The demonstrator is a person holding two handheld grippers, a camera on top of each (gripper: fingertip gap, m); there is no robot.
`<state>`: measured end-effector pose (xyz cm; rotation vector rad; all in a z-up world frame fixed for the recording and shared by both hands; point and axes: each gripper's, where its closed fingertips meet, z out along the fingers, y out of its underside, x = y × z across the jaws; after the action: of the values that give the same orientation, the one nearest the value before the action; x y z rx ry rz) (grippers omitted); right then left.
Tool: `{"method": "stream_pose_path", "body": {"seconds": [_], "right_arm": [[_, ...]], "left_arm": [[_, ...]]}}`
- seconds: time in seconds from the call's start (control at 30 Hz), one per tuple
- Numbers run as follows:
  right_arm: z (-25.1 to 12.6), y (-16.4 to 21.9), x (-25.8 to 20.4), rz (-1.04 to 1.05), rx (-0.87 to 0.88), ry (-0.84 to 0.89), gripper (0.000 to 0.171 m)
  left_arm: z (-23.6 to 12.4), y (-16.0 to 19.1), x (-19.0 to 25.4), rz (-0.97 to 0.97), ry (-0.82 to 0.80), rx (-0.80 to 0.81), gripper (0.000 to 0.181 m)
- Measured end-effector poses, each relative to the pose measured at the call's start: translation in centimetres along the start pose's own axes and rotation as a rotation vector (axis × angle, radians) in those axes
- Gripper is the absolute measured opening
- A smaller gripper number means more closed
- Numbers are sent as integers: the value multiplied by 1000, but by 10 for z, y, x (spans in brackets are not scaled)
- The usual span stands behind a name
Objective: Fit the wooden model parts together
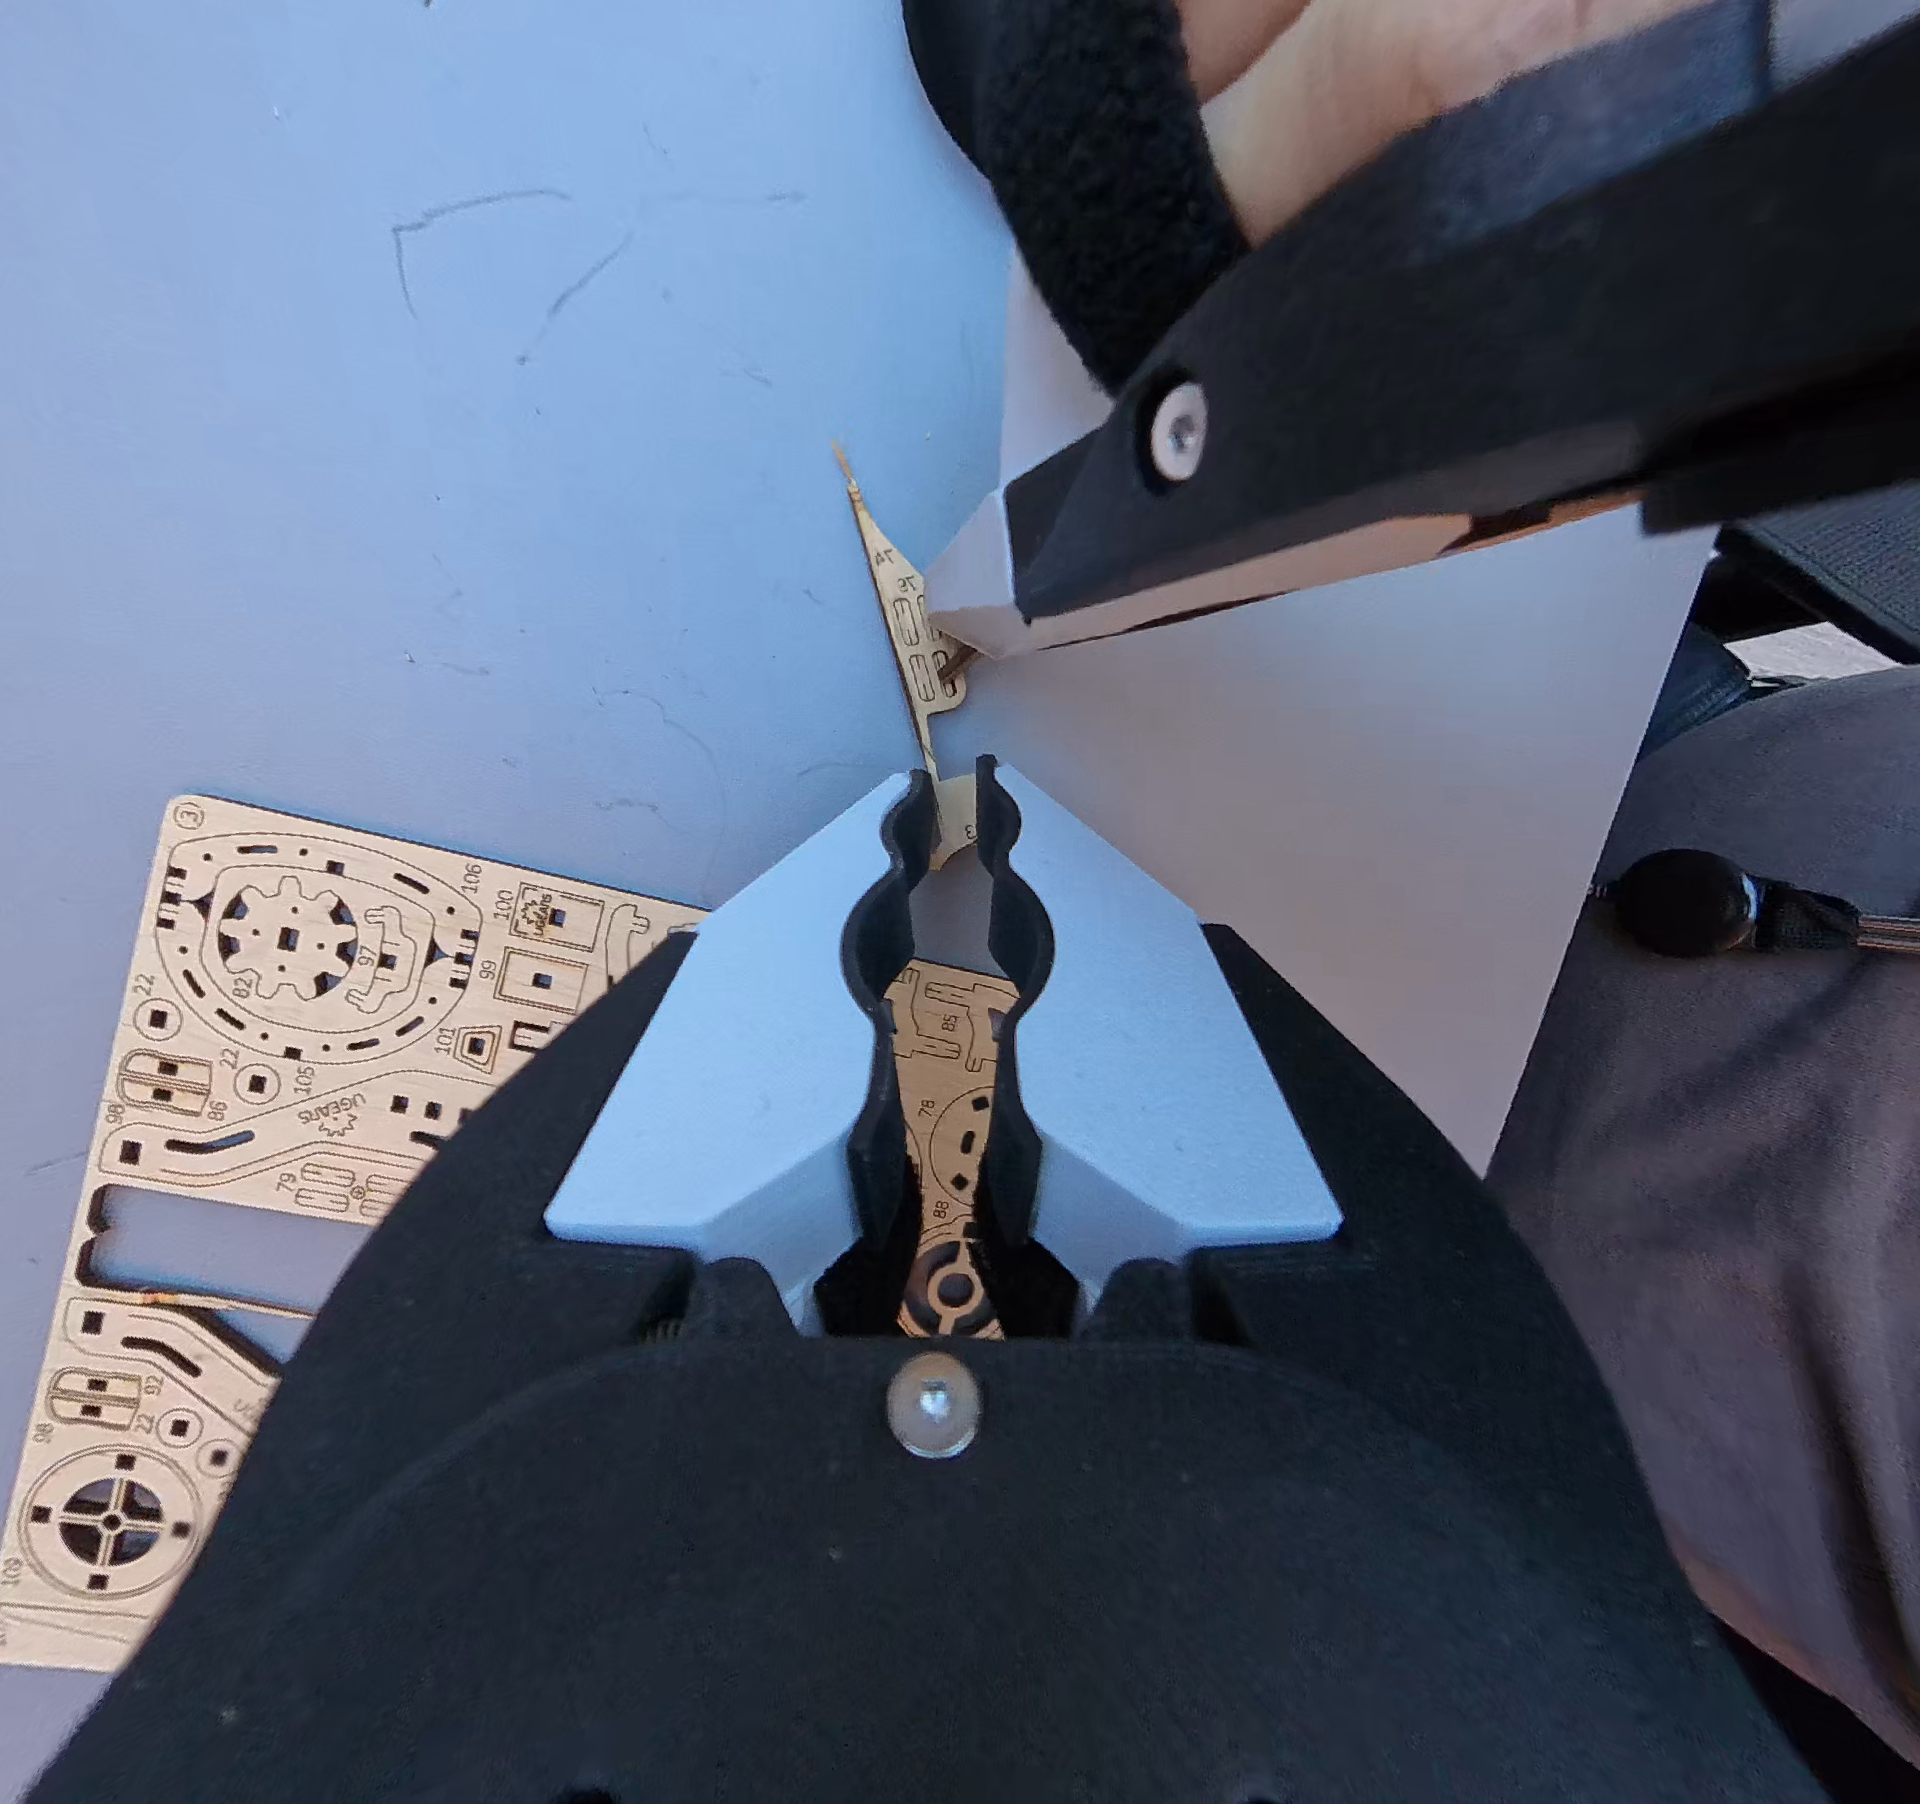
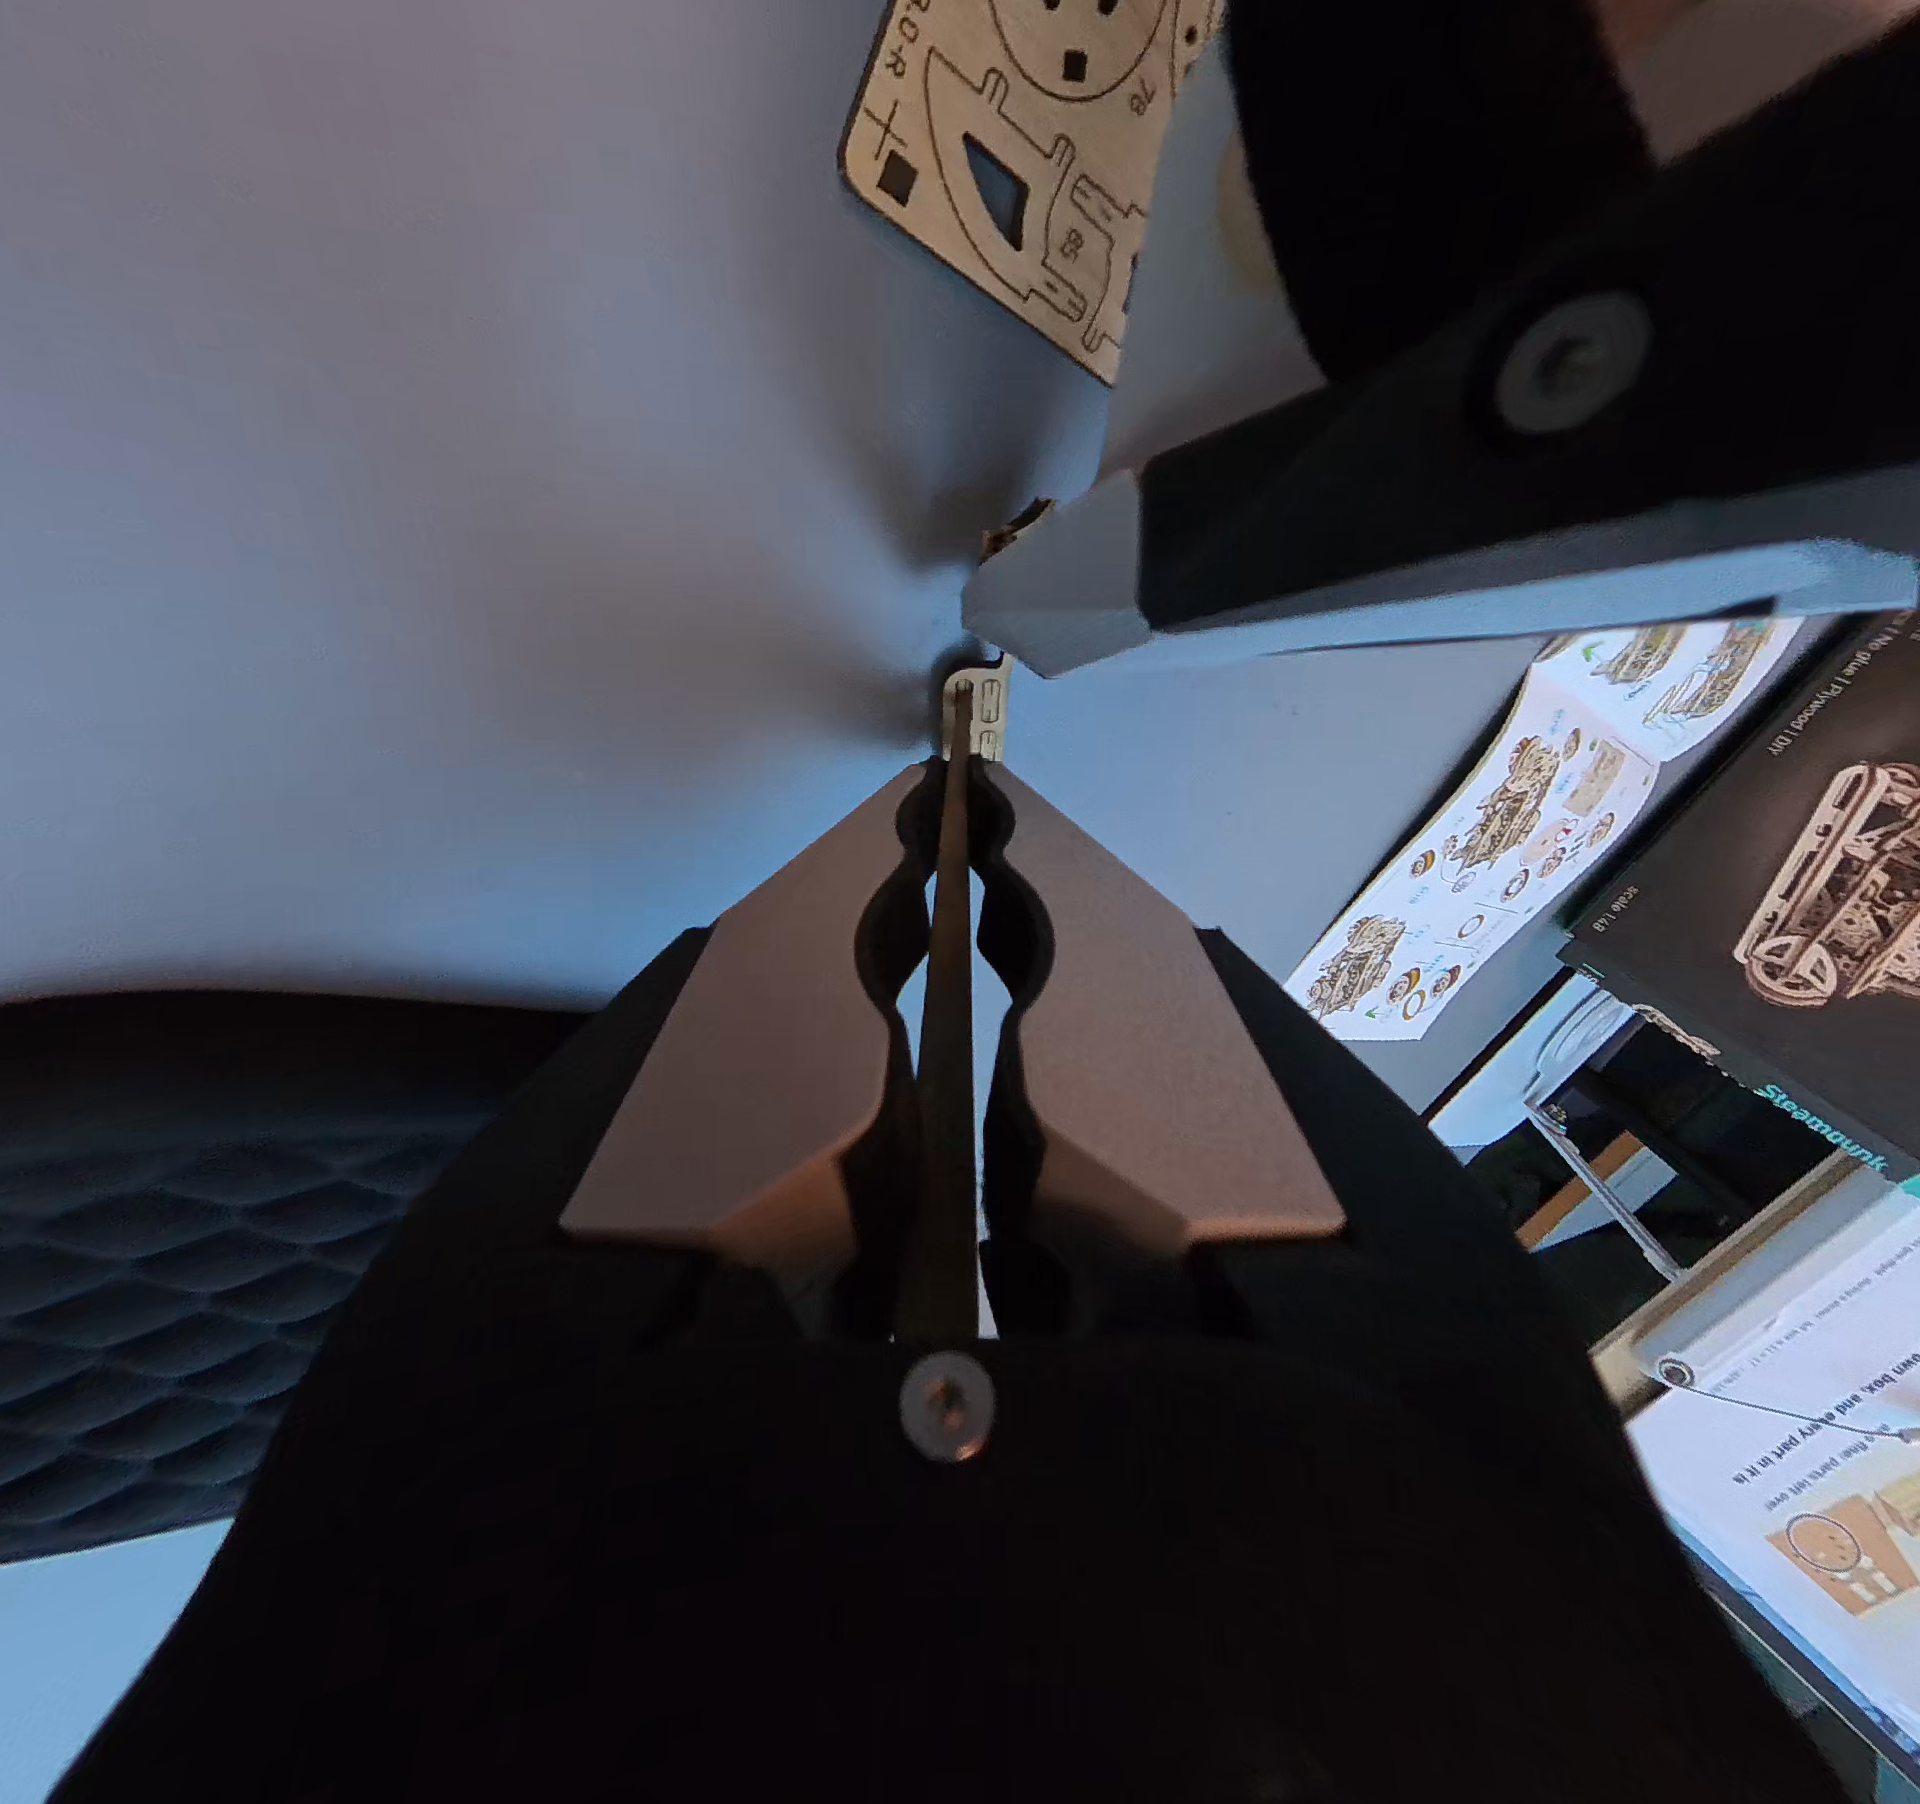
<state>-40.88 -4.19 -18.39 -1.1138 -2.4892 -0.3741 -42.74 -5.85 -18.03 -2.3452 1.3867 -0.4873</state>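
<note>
My left gripper (image 1: 951,790) is shut on the lower end of a thin slotted wooden part (image 1: 906,616), which stands up above the white table. My right gripper (image 2: 951,780) is shut on a long thin wooden strip (image 2: 943,1027), seen edge-on. The strip's tip (image 1: 956,665) meets the slotted part at its slots. The slotted part also shows in the right wrist view (image 2: 985,705). The right gripper (image 1: 961,611) enters the left wrist view from the upper right. The left gripper (image 2: 1013,601) enters the right wrist view from the upper right. The two gripper tips are almost touching.
A laser-cut wooden parts sheet (image 1: 291,1027) lies flat on the table, partly under my left gripper, and also shows in the right wrist view (image 2: 1039,92). An instruction booklet (image 2: 1507,819) and a dark kit box (image 2: 1818,871) lie at the right. A dark chair seat (image 2: 208,1235) sits beyond the table edge. Only a small space, under 4 cm, lies between the two pairs of fingers.
</note>
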Motion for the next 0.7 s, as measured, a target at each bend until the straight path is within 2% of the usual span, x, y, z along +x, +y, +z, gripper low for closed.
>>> {"method": "stream_pose_path", "body": {"seconds": [0.7], "right_arm": [[0, -1, 1, 9, 28, -51, 2]], "left_arm": [[-3, 0, -1, -1, 10, -39, 5]]}}
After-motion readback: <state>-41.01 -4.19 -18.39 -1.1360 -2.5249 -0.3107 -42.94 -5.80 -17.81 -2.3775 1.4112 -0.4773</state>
